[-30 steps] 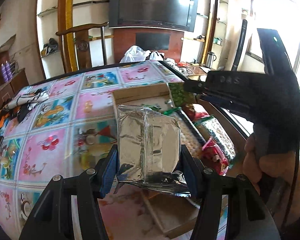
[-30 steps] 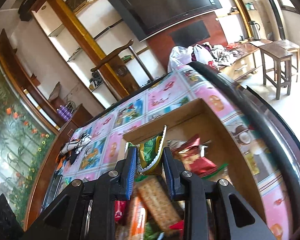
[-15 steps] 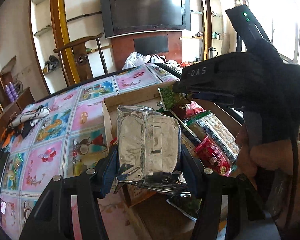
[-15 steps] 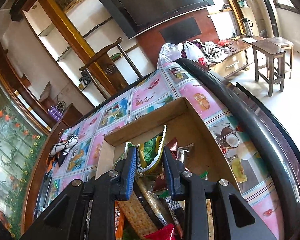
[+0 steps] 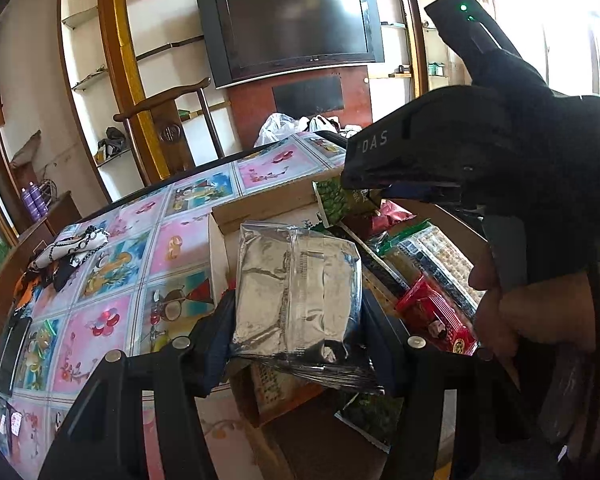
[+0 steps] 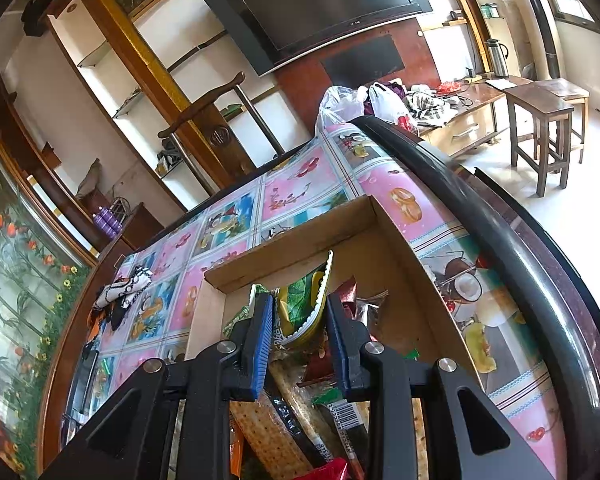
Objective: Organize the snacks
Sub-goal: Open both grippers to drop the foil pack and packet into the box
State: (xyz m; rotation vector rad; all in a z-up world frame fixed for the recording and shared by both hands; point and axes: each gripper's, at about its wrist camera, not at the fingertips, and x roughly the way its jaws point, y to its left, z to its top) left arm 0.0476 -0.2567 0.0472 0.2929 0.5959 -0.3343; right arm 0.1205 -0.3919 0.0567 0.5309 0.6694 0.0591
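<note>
My left gripper (image 5: 296, 312) is shut on a silver foil snack bag (image 5: 298, 296), held upright over the near left part of a cardboard box (image 5: 260, 206). Several snack packs lie in the box, among them a red pack (image 5: 436, 316) and cracker packs (image 5: 432, 256). My right gripper (image 6: 298, 320) is shut on a green and yellow snack bag (image 6: 302, 300) above the box's far end (image 6: 300, 240). In the left wrist view that same gripper (image 5: 356, 188) reaches in from the right, held by a hand (image 5: 540, 312), with the green bag (image 5: 336, 200) in it.
The box lies on a table with a patterned cloth (image 5: 112, 280), close to its dark right edge (image 6: 500, 240). A black and white cloth (image 5: 72, 248) and a dark flat device (image 5: 12, 352) lie at the left. A wooden chair (image 5: 168, 128) stands behind the table.
My left gripper with the foil bag has shifted over the box, which now fills more of its view. The right gripper with the green bag has stayed over the box's far end.
</note>
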